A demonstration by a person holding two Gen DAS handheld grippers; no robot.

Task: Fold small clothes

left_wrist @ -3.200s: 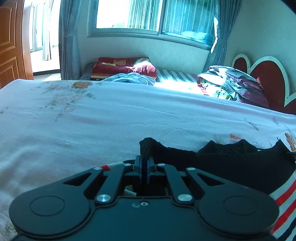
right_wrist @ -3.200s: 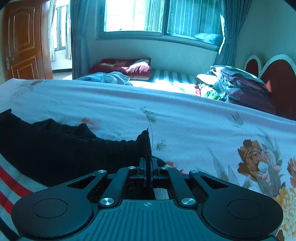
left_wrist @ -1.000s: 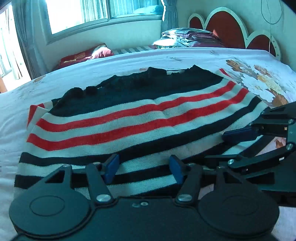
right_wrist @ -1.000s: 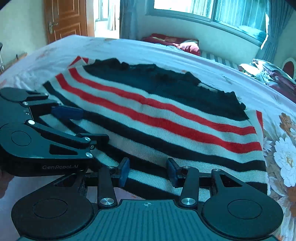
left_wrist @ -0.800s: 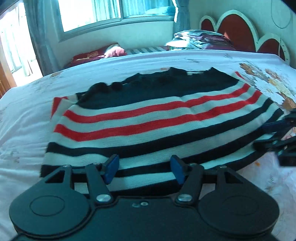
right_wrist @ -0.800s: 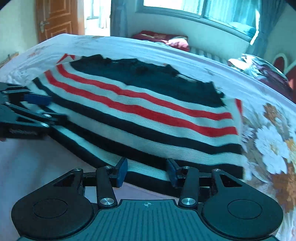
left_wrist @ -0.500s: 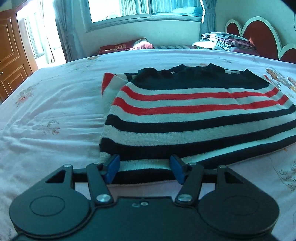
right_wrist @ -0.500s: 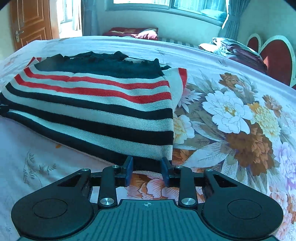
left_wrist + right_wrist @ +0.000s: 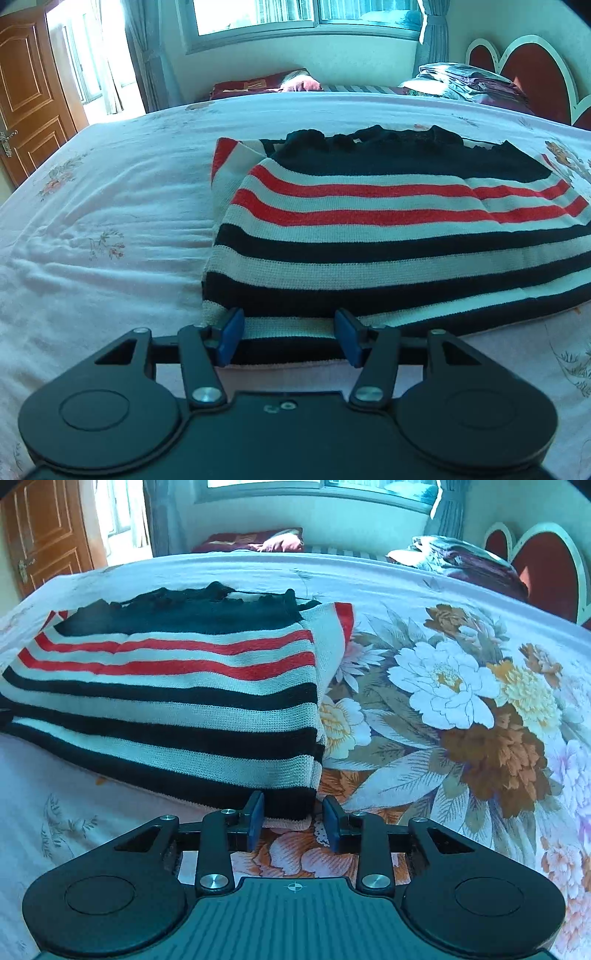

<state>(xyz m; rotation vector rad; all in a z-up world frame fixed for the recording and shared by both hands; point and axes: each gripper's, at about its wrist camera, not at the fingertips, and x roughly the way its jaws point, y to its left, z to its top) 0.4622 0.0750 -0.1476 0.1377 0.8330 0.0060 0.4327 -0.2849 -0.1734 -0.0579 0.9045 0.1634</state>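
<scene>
Nearest in the left wrist view, the left gripper (image 9: 289, 339) has its blue fingers (image 9: 229, 334) spread wide, one on each side of the near hem of the sweater (image 9: 388, 236), close to its left corner; the hem lies between them and nothing is pinched; whether the tips touch the knit cannot be told. In the right wrist view the right gripper (image 9: 292, 820) stands with its fingers (image 9: 255, 821) parted more narrowly, framing the sweater's (image 9: 177, 694) near right corner; the black hem edge sits between them, not clamped.

The sweater lies folded flat on the bed (image 9: 92, 229), doubled over itself; a black band and a white one run along the near edge, then more black and white stripes, then two red stripes, then a solid black part with a ragged far edge; a white-and-red strip of the lower layer shows past the fold at each far corner. The sheet is pale pink with faint sprigs on the left side; on the right side it bears large printed flowers (image 9: 443, 686), just beside the sweater's right edge.

Beyond the bed's far edge lie a red pillow (image 9: 258, 86) and a pile of bedding (image 9: 465, 83); a red headboard (image 9: 532, 70) with white scalloped trim stands at the far right; a wooden door (image 9: 29, 99) is at the far left; a window (image 9: 303, 14) with curtains spans the back wall.
</scene>
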